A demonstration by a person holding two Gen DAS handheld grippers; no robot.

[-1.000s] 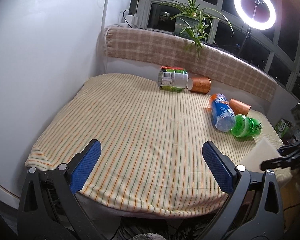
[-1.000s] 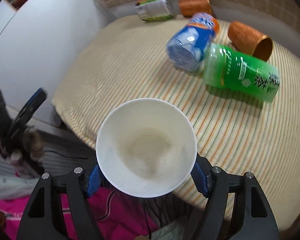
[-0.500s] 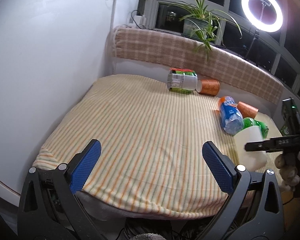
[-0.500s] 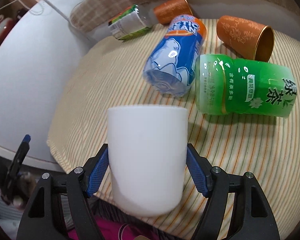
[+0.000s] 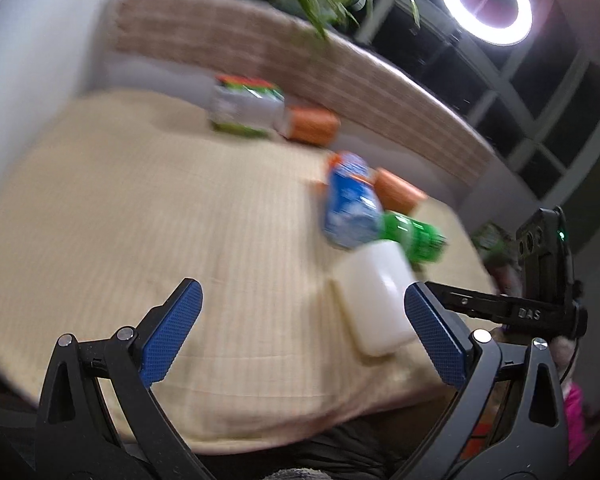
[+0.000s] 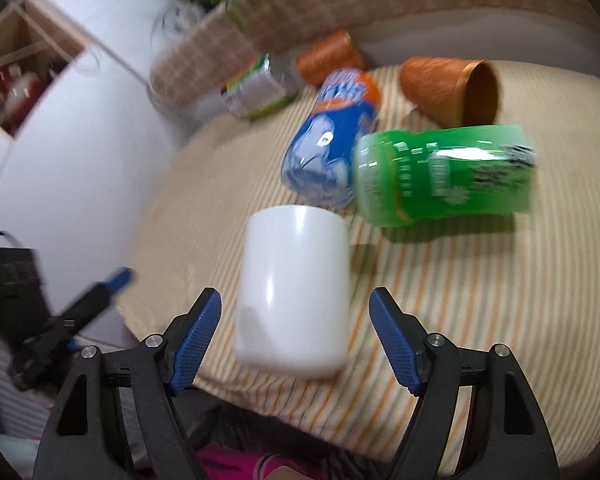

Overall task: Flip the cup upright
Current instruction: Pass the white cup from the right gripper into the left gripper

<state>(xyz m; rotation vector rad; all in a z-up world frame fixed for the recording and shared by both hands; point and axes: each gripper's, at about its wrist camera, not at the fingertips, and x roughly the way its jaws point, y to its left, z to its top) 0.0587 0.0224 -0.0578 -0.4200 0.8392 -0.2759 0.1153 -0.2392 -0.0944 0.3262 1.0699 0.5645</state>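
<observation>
Right wrist view, and the white cup point(image 6: 294, 292) stands on the striped cloth point(image 6: 460, 300) near its front edge, directly ahead of the right gripper point(image 6: 296, 338). Jaws are spread wide, a blue pad point(image 6: 196, 334) off each flank of the cup with a clear gap on both sides, so nothing is being squeezed. The cup sits between the fingers, rim up as far as the blur allows, leaning slightly.

Just behind it lie a blue bottle point(image 6: 332, 140) and a green bottle point(image 6: 444, 172), both on their sides and touching each other. An orange cup point(image 6: 452, 90) lies tipped over behind the green one, and a second orange cup point(image 6: 328, 58) rests farther back beside a green-labelled bottle point(image 6: 256, 90).

Left wrist view is heavily smeared. The left gripper point(image 5: 300, 336) hangs wide open over the near edge of the cloth, gripping nothing. The white cup point(image 5: 374, 298) shows just inside its right finger point(image 5: 432, 334), with the right gripper's black arm point(image 5: 512, 312) reaching in from the right. A ring light point(image 5: 485, 2) glows at top right.
</observation>
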